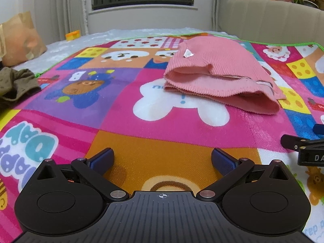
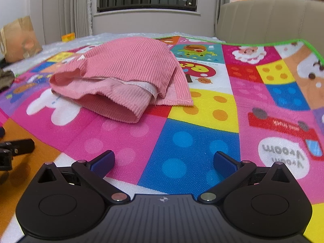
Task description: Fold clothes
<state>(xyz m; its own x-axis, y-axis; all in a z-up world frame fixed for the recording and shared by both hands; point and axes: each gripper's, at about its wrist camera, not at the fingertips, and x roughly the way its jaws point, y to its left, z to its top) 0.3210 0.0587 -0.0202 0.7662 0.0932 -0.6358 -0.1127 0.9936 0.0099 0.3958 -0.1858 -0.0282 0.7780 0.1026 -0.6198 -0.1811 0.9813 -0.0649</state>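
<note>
On the bright cartoon-print play mat [image 2: 202, 141] lies a folded pink ribbed-knit garment [image 2: 121, 77], ahead of me. My left gripper [image 1: 162, 158] and right gripper [image 2: 164, 160] are both spread, empty. It looks soft, light; I'd pinch its hem corners.

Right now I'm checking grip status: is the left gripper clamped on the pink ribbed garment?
No, the left gripper stands open over the mat, with the pink ribbed garment lying folded well ahead of it.
</note>
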